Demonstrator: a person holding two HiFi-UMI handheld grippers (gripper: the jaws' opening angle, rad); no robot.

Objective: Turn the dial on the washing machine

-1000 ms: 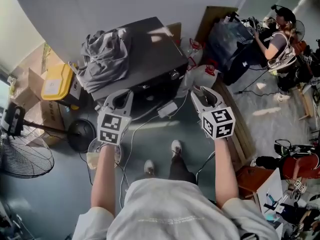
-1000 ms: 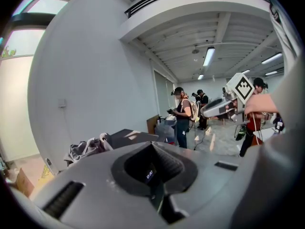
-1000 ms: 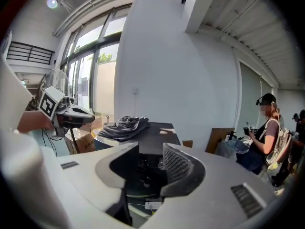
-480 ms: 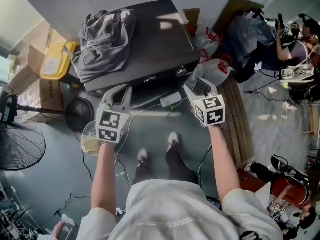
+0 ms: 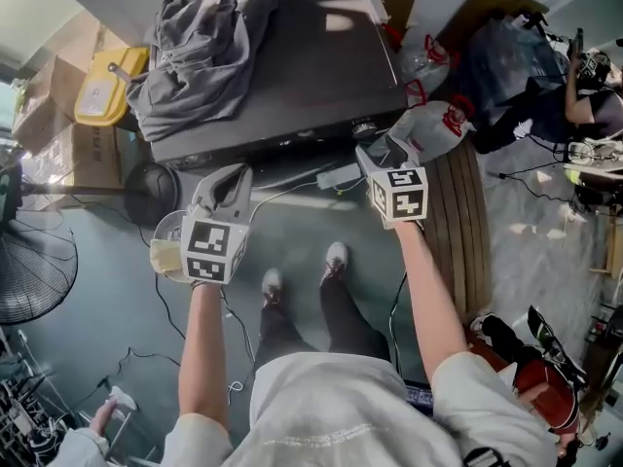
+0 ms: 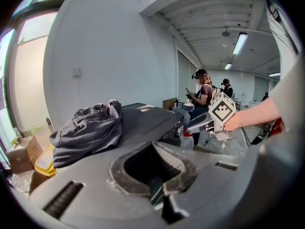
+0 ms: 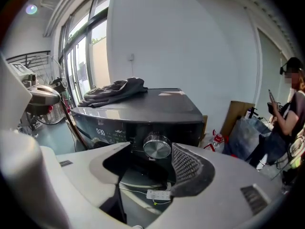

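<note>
Right gripper view frames the job: the dial [image 7: 157, 147] sits on the front panel of the washing machine [image 7: 143, 104], toward its right end, and shows straight through the gap of the right tool [image 5: 382, 154]. That tool's jaws have just been opening and stand wide apart with nothing between them. The dial is near, but ahead of the pads.

To do this well, I judge the tool should go straight in along the knob's axis until both pads flank the rim evenly. It should close firmly on the rim rather than on the shiny face, then turn by rolling the wrist about that axis, so the pads neither slip nor drag sideways.

Head view shows the right arm stretched forward, the tool pitched downward at the panel with its marker cube on top. Meanwhile the left tool [image 5: 222, 188] hangs well apart over the floor in front of the machine, jaws spread and empty, away from the grey garment [image 5: 200, 52] heaped on the lid.
</note>
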